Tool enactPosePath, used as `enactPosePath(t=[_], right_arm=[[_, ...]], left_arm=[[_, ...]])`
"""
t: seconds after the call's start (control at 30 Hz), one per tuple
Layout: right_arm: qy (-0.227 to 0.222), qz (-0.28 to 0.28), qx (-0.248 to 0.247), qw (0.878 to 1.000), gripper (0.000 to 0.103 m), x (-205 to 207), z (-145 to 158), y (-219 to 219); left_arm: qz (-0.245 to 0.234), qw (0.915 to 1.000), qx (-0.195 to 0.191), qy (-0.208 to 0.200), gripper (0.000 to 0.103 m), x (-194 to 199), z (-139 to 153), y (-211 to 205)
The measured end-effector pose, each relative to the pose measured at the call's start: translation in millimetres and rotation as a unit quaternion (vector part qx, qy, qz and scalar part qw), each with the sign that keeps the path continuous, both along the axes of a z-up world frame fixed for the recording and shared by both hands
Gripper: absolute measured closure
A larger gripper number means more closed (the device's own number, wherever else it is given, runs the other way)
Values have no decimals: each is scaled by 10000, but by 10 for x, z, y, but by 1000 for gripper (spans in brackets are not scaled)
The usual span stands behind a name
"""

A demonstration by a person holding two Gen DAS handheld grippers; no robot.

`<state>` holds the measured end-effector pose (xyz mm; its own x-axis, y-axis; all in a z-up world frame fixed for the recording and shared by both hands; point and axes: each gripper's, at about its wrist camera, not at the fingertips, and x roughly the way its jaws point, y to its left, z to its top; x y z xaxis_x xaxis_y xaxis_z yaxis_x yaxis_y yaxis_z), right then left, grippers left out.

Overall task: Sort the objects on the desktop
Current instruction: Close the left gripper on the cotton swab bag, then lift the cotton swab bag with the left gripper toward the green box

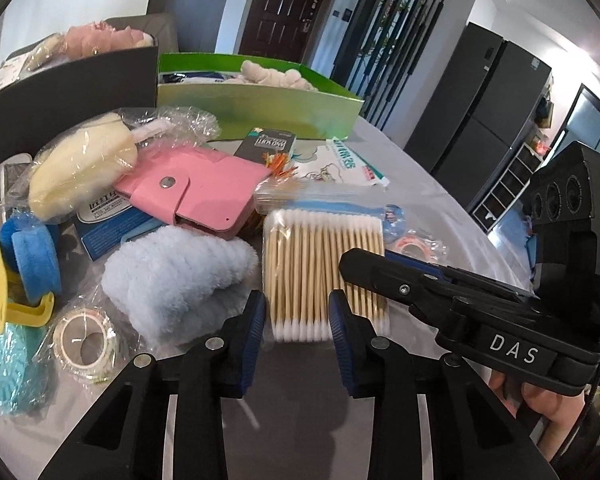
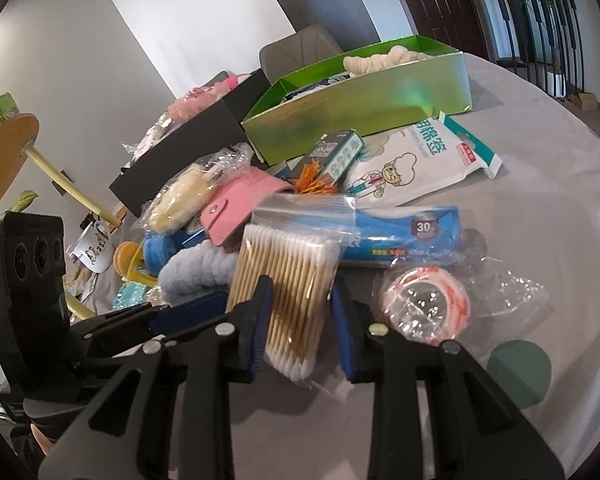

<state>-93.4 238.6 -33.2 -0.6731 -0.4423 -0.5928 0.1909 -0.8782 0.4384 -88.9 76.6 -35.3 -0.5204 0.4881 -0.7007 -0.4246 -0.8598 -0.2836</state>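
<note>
The bag of cotton swabs (image 1: 324, 276) lies on the table (image 1: 440, 200), its sticks running straight away from both claws. The right claw (image 2: 302, 316) seems clenched on its near end; the left claw (image 1: 297, 320), pinched nearly closed, looks empty.

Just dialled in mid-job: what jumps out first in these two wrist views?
The bag of cotton swabs lies front and centre on the grey table, with both the left gripper and the right gripper closed on its near end. Behind it a pink wallet tops the clutter, and a green box stands at the back.
</note>
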Motion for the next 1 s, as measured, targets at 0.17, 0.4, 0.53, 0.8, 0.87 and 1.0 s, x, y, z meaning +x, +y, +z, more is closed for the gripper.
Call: enactPosePath(t=[0.17,0.4,0.53,0.8,0.87,1.0], right_arm=[[90,-3,12,10000,76,112,102,2],[246,-39,16,9997,76,283,246,26],[329,-41,15,9995,76,361,332,40],[512,-33,43,9987,76,425,539,40],[559,-29,52,9984,76,427,593,41],[623,-13,72,9980,76,395,682,31]], left_arm=[[-15,9999,34,101,70,112,96,13],[-42,9997,33,258,70,235,258,37],[-35,9994,44,340,70,302,363,24],[-24,9987,86,501,70,317,579,15],[-15,9985,92,544,70,317,627,12],[-1,9981,128,597,70,285,721,-2]])
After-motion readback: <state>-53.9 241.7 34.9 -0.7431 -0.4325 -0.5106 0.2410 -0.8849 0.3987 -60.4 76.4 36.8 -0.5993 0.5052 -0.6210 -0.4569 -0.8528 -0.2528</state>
